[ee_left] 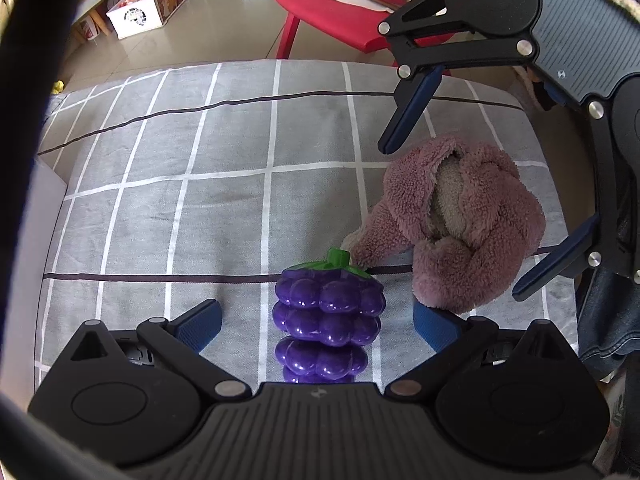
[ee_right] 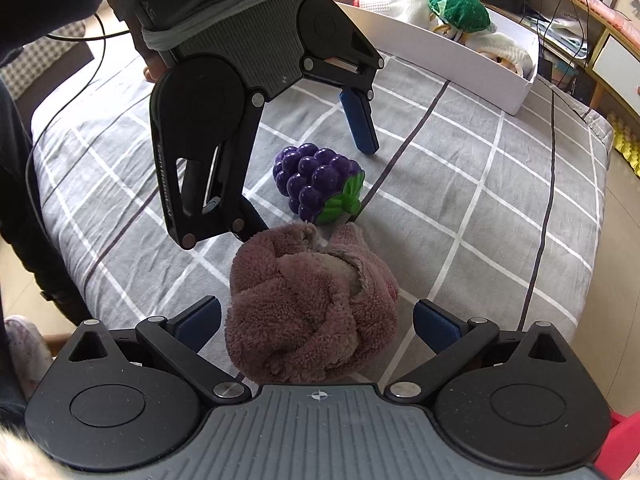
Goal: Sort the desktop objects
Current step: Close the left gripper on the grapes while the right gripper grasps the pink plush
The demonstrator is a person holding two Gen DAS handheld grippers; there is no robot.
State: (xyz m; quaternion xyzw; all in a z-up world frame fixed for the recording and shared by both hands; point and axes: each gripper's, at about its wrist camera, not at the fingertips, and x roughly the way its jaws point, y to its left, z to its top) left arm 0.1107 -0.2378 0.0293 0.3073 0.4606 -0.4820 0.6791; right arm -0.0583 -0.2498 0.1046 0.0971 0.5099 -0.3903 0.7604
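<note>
A purple toy grape bunch with a green stem lies on the grey checked cloth; it also shows in the right wrist view. My left gripper is open, its fingers on either side of the grapes, not touching. A pink fuzzy plush bundle lies right beside the grapes and shows in the right wrist view. My right gripper is open around the plush, one finger on each side. In the left wrist view the right gripper straddles the plush from the right.
A white box holding several plush toys stands at the far edge of the cloth. A red stool with papers and a white crate stand on the floor beyond. A person stands at the left in the right wrist view.
</note>
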